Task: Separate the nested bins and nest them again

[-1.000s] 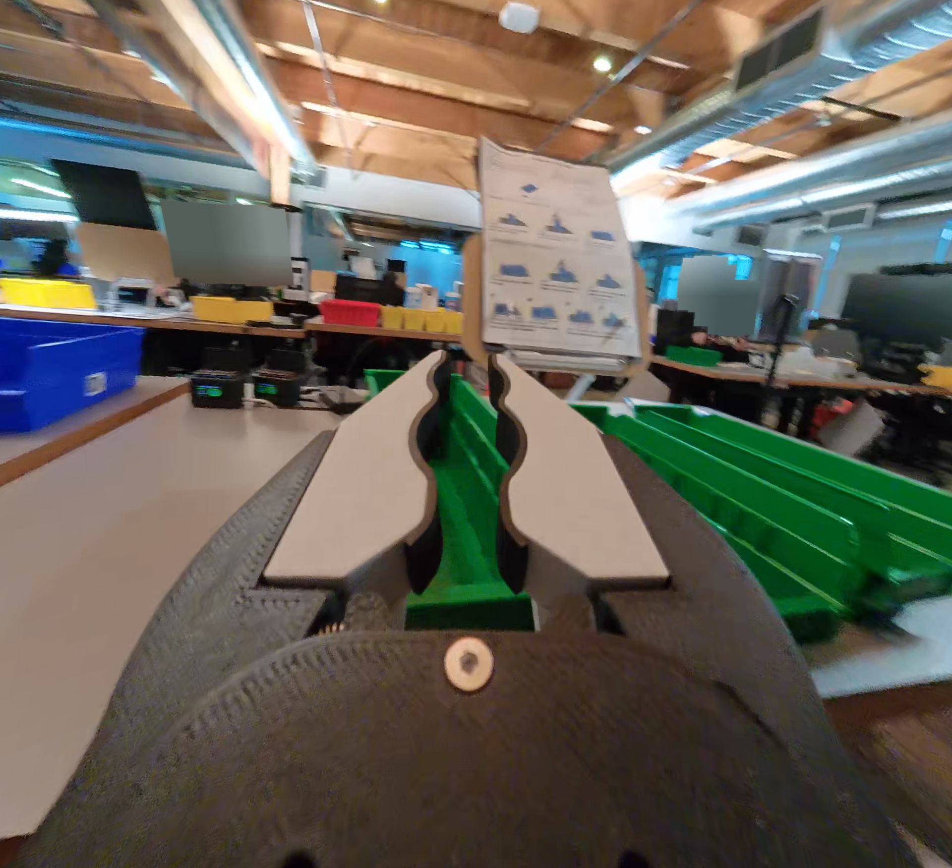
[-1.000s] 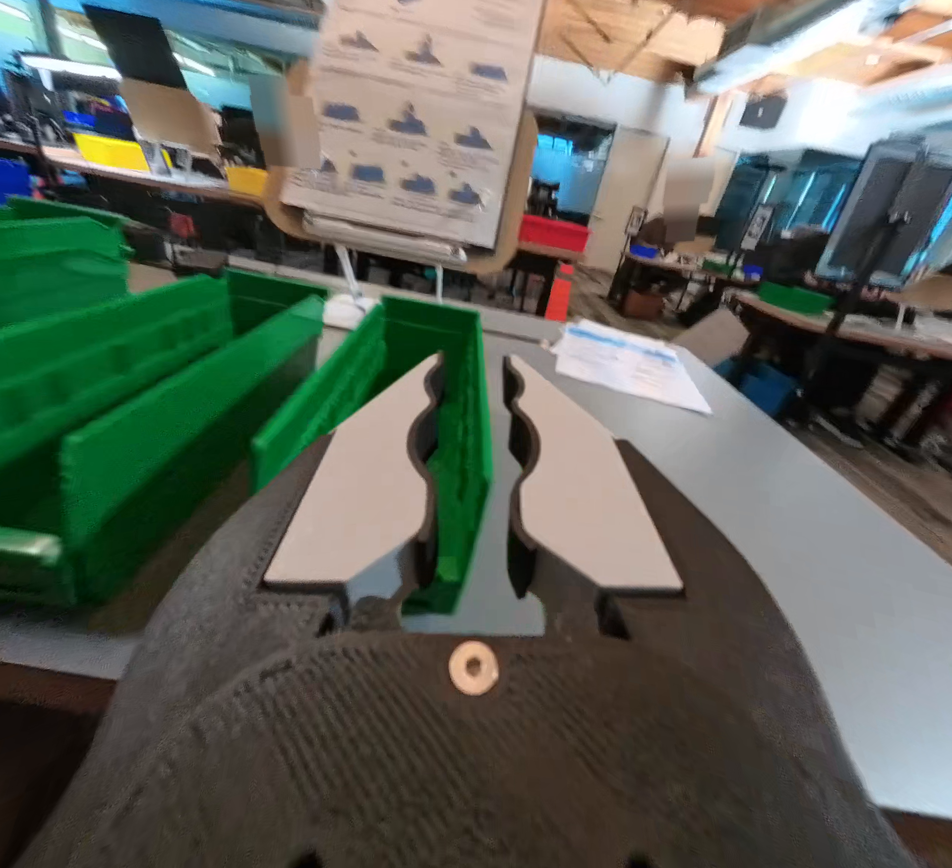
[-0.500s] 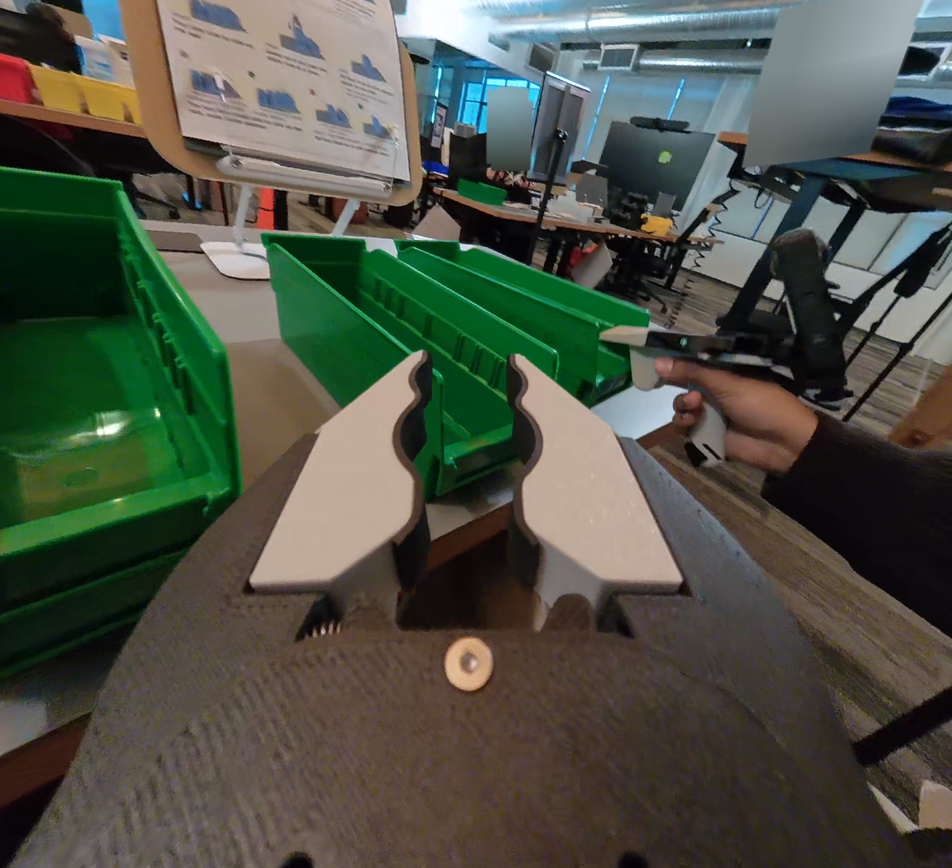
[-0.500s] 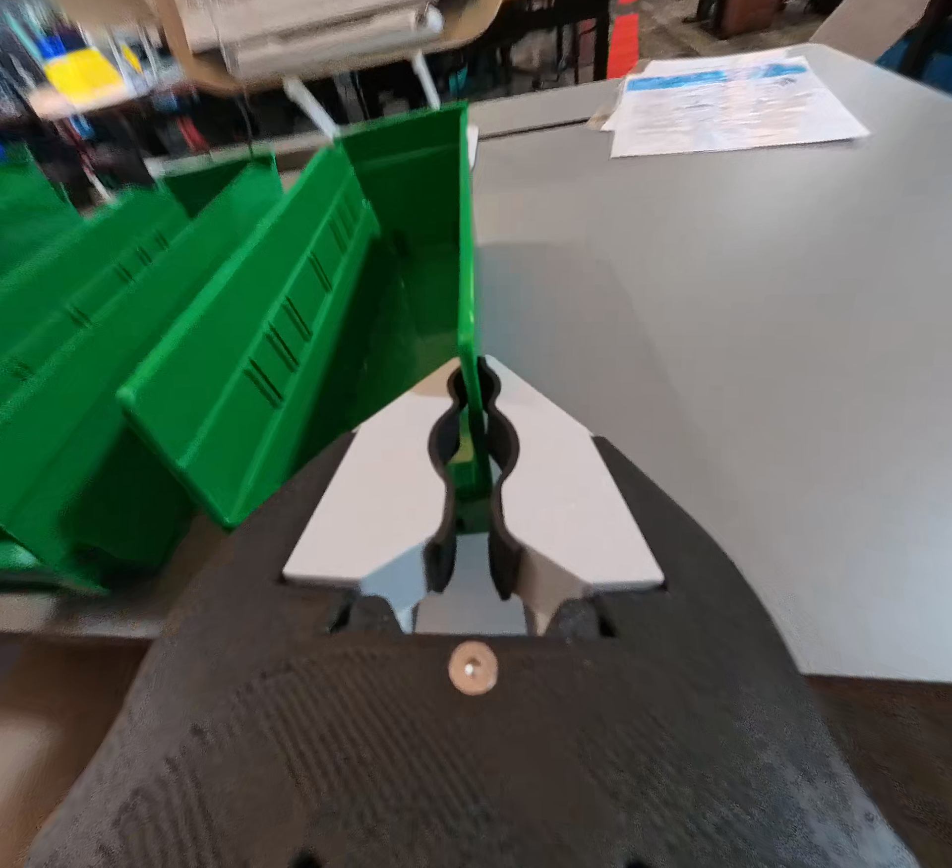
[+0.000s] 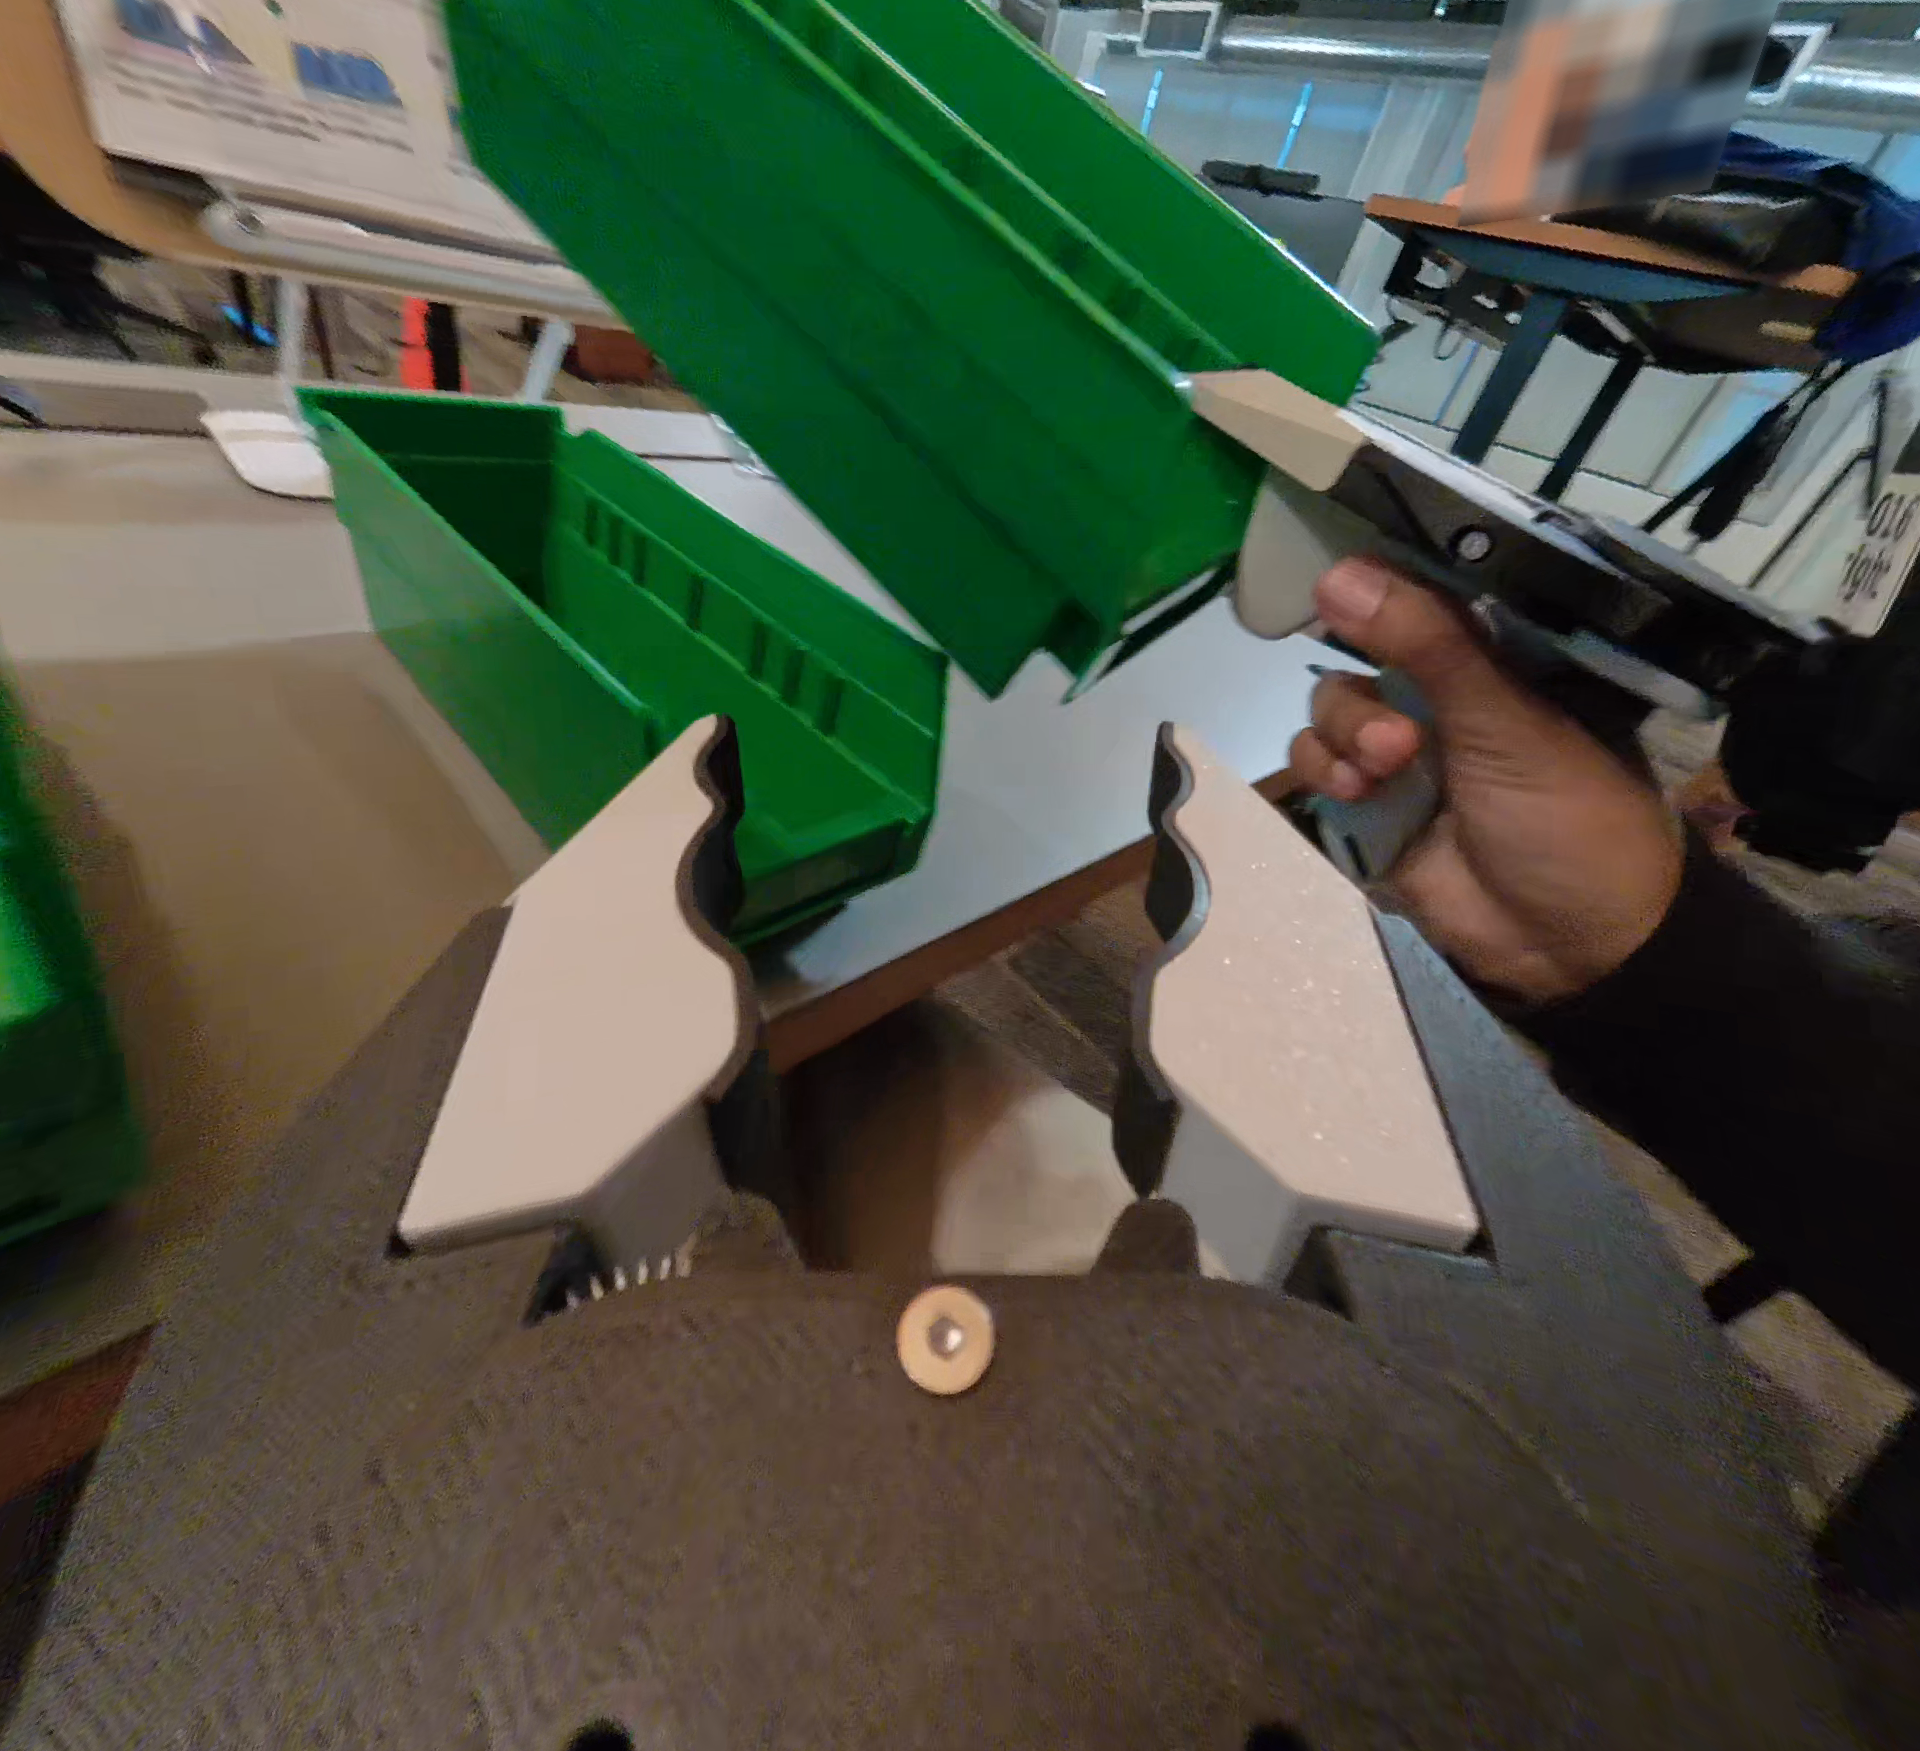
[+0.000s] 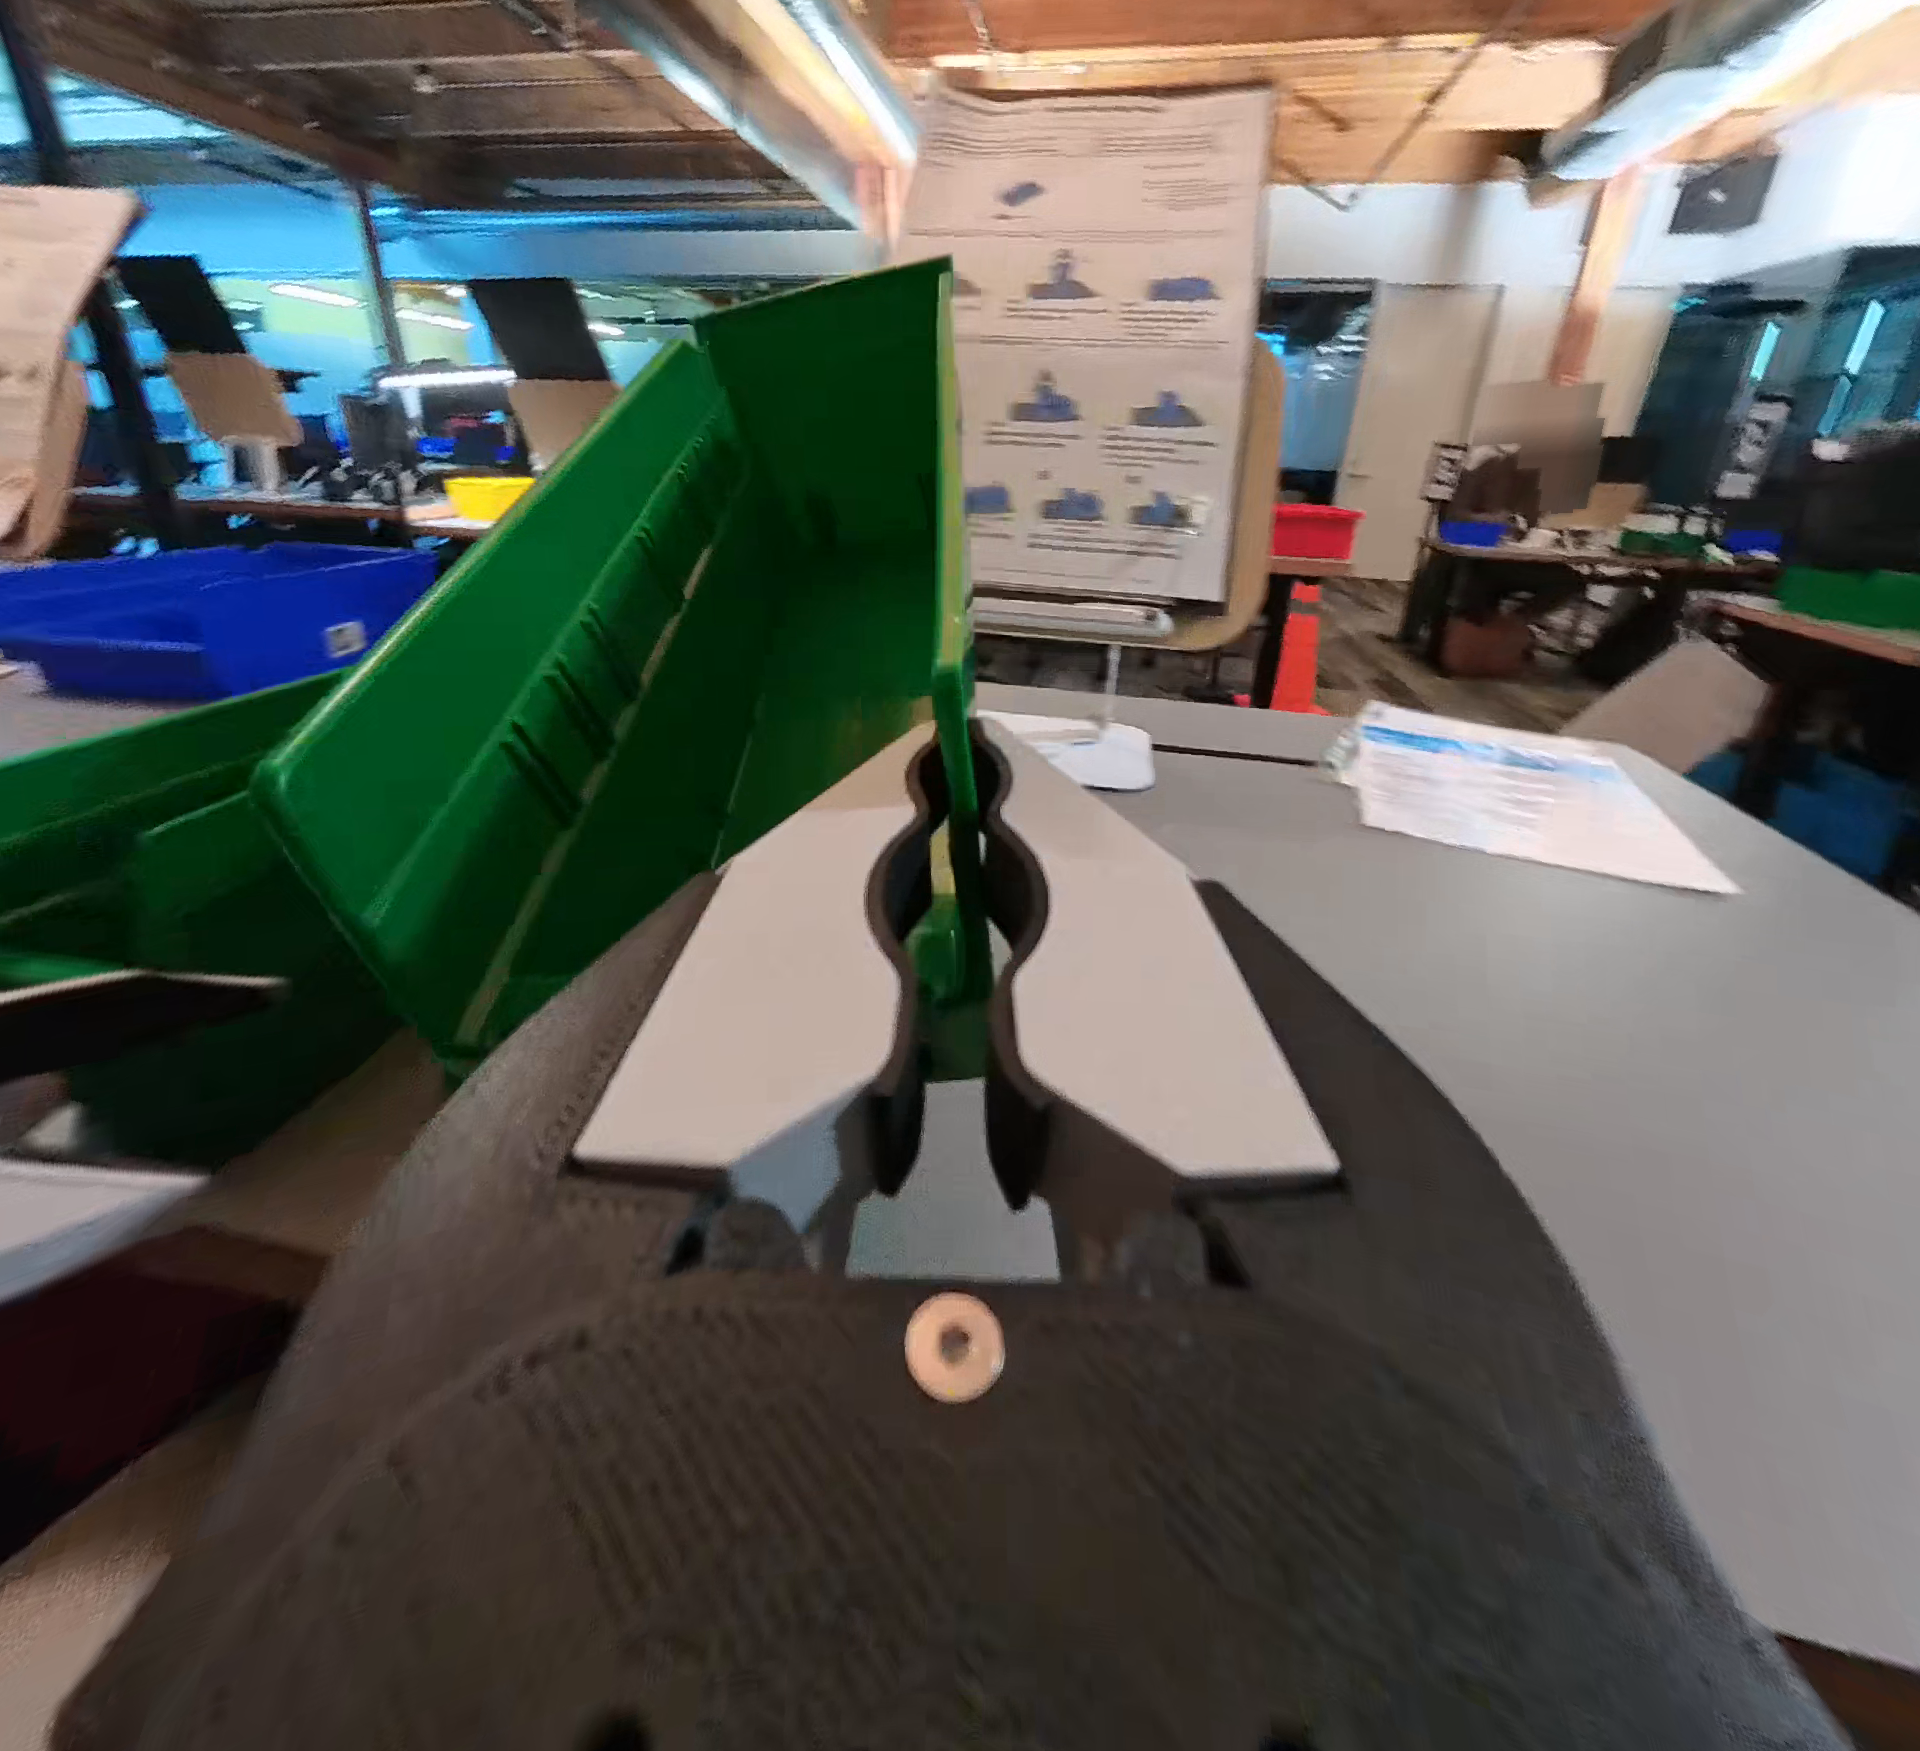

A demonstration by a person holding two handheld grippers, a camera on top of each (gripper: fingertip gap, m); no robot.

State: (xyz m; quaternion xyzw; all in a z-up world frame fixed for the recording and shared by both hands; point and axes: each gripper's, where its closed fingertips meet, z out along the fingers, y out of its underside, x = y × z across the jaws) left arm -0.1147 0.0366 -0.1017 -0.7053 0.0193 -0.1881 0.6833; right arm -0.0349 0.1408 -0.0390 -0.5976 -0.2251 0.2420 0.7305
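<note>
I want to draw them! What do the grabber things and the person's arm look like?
Each gripper, left and right, has a black ribbed body, one silver screw and two flat grey fingers with wavy black inner pads. The hand wears a dark sleeve.

A long, narrow green bin hangs tilted in the air, its near side wall pinched between the right fingers. A second green bin rests upright on the counter, just beyond the left fingers.

printed writing shows on the instruction sheet and paper.
</note>
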